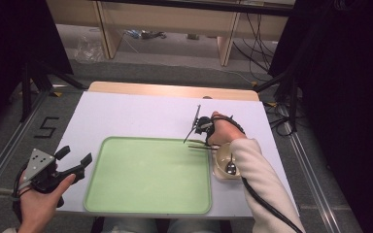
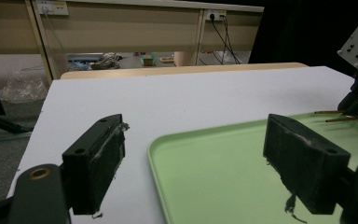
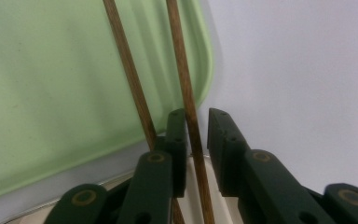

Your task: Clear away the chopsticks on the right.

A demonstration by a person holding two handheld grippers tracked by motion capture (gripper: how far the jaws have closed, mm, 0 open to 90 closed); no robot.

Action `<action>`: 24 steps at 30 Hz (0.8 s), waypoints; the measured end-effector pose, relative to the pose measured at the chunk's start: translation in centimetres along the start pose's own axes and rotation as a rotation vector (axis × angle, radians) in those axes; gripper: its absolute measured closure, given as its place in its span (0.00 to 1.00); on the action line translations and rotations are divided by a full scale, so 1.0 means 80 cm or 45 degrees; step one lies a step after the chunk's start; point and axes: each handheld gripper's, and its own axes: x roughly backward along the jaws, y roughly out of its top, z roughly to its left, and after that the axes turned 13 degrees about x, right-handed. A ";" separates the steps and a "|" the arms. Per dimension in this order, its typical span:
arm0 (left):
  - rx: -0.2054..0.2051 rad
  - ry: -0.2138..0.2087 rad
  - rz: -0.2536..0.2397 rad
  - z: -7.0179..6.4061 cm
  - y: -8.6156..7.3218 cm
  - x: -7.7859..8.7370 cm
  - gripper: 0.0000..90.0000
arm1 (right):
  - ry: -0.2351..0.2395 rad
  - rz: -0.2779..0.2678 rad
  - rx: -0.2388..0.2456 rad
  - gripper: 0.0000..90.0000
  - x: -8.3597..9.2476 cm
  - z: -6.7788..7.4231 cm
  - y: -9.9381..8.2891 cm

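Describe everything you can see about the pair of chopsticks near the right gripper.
The chopsticks are two thin, straight, brown sticks that look like wood. They lie close together, nearly parallel, their far ends reaching over the rounded corner of the green tray, their near ends by a pale bowl at the tray's right edge. In the right gripper view, one stick runs through the narrow gap of the right gripper, the other just outside one jaw. Whether the pads press the stick cannot be told.
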 end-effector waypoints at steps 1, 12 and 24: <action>0.000 0.000 0.000 0.000 0.000 0.000 0.22 | 0.002 0.001 0.004 0.91 0.000 0.000 0.000; 0.003 0.000 0.000 0.000 0.000 0.000 0.22 | -0.105 0.024 0.163 0.97 0.007 0.010 0.007; 0.003 0.002 0.002 0.000 0.000 0.000 0.23 | -0.264 -0.149 0.068 0.97 0.049 0.010 0.008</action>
